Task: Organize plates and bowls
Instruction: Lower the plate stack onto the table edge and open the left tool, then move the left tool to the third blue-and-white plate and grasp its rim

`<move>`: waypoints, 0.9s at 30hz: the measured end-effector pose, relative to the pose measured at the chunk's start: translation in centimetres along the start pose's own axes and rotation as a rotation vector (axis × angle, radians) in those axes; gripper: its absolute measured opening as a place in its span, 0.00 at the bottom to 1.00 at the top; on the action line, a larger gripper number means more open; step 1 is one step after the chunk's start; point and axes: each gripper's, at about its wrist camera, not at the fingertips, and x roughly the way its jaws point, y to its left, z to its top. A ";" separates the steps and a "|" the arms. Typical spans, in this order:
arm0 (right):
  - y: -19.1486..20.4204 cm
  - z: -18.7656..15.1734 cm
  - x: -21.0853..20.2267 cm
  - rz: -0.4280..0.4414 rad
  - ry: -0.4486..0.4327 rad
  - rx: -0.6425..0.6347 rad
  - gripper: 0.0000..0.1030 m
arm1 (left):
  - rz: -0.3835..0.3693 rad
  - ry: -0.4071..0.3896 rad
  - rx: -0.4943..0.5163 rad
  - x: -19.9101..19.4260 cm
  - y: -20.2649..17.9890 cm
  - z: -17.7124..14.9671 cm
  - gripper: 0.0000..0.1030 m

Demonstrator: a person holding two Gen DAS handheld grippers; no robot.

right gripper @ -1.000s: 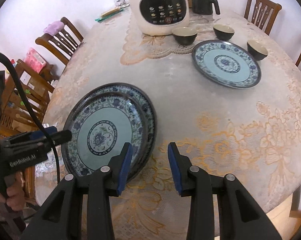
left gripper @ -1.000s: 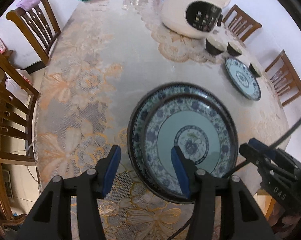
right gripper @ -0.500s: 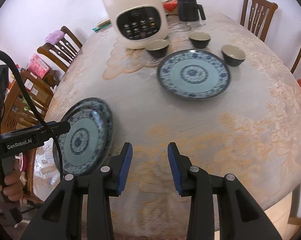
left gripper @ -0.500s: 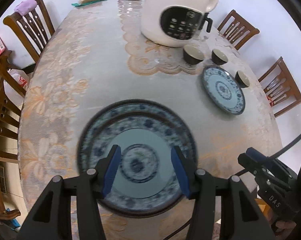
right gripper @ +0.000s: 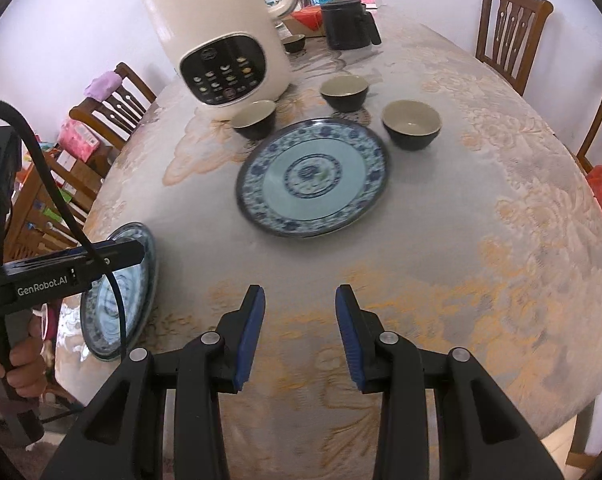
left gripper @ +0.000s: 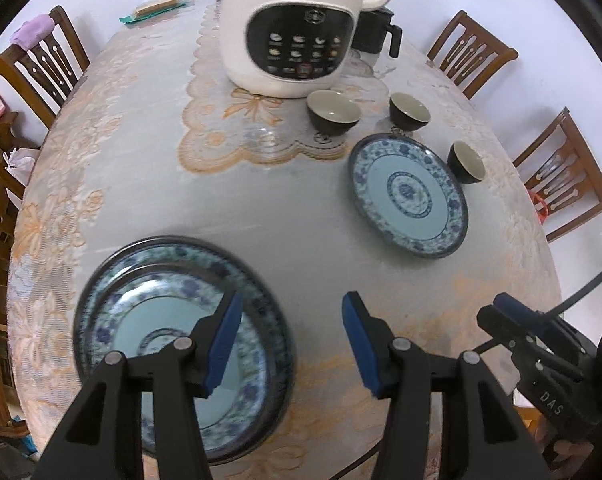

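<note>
Two stacked blue-patterned plates (left gripper: 173,320) lie at the table's near left; they also show in the right wrist view (right gripper: 129,280). A single blue-patterned plate (left gripper: 407,196) lies mid-right, also in the right wrist view (right gripper: 313,176). Three dark bowls with pale insides stand around it: one (left gripper: 333,112) by the appliance, one (left gripper: 409,110) behind the plate, one (left gripper: 465,160) at its right. My left gripper (left gripper: 291,338) is open and empty, above the table just right of the stack. My right gripper (right gripper: 299,336) is open and empty, above the table in front of the single plate.
A large cream appliance with a black button panel (left gripper: 301,28) stands on a lace mat at the back. A black jug (right gripper: 347,26) stands behind it. Wooden chairs (left gripper: 471,52) ring the lace-covered oval table (left gripper: 237,208).
Both grippers have swung to the right and pulled back. The plate stack has slid to the left in both views, and the single plate and bowls have come toward centre.
</note>
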 end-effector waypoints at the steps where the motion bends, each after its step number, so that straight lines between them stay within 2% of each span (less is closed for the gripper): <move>1: -0.5 0.2 0.1 0.003 0.004 -0.002 0.37 | 0.002 0.001 -0.004 0.2 -0.3 0.2 0.53; 14: -5.4 2.8 1.7 0.051 0.037 -0.010 0.37 | 0.023 0.015 -0.070 3.1 -3.9 2.4 0.53; 27: -6.5 6.3 4.7 0.080 0.064 -0.038 0.37 | 0.064 0.028 -0.122 6.2 -4.1 5.2 0.53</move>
